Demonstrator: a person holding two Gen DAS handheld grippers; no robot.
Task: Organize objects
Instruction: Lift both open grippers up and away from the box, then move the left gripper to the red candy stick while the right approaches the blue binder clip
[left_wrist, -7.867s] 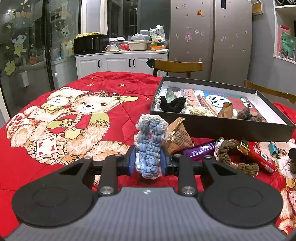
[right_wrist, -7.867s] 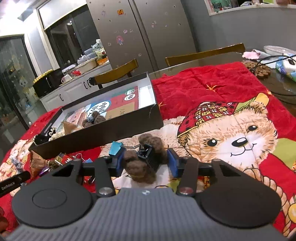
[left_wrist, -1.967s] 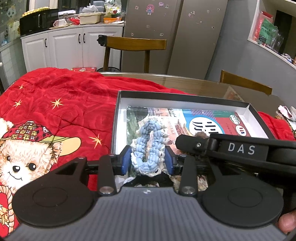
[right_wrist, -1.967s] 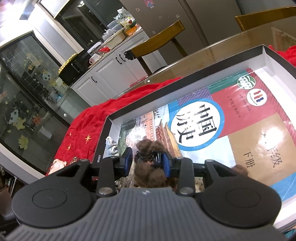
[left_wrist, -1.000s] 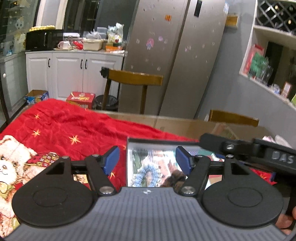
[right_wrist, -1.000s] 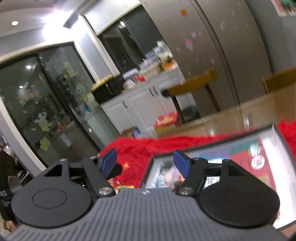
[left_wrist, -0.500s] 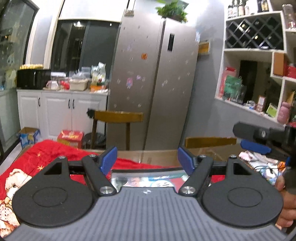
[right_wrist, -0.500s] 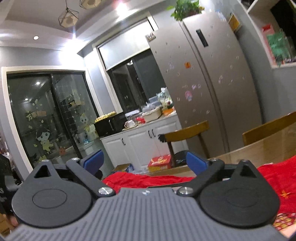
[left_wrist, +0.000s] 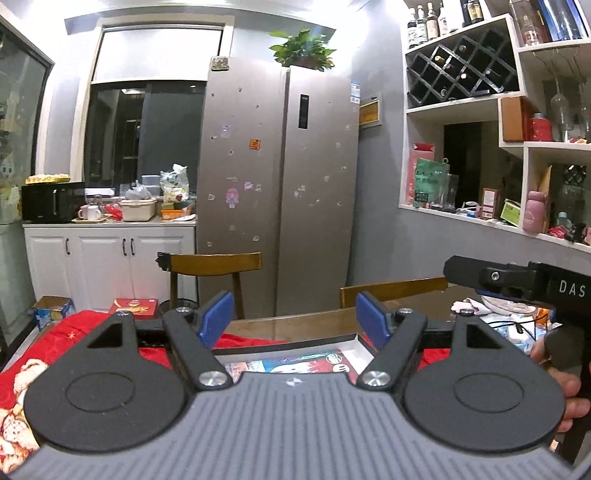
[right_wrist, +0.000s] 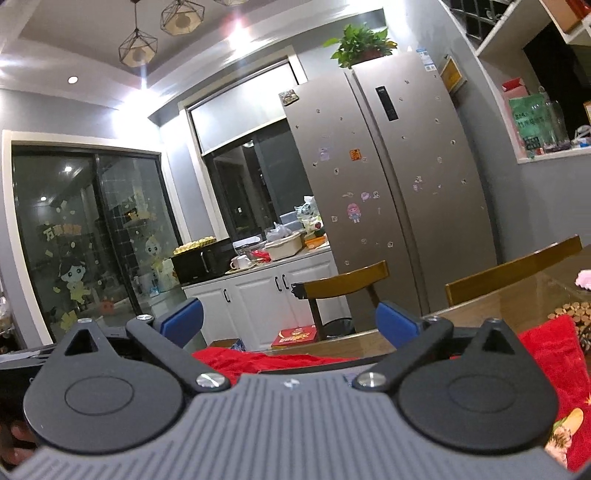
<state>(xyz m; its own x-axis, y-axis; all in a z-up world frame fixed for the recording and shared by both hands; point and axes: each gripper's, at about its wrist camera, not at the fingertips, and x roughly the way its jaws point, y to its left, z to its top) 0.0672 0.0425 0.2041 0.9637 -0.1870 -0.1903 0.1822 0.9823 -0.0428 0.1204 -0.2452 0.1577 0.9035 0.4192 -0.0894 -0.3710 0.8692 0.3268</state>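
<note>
Now both tools are hanging empty above the surface.
Left wrist view: the left tool is gaping with nothing between its pads, the box lying just below. Right wrist view: the right tool is spread wide, empty; it should be tipping down toward whatever loose items remain before closing.

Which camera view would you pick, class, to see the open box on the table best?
The left wrist view. Between the open left tool, the box shows its white far rim and printed lining. In the right wrist view the right tool body hides it; only the red blanket shows.
</note>
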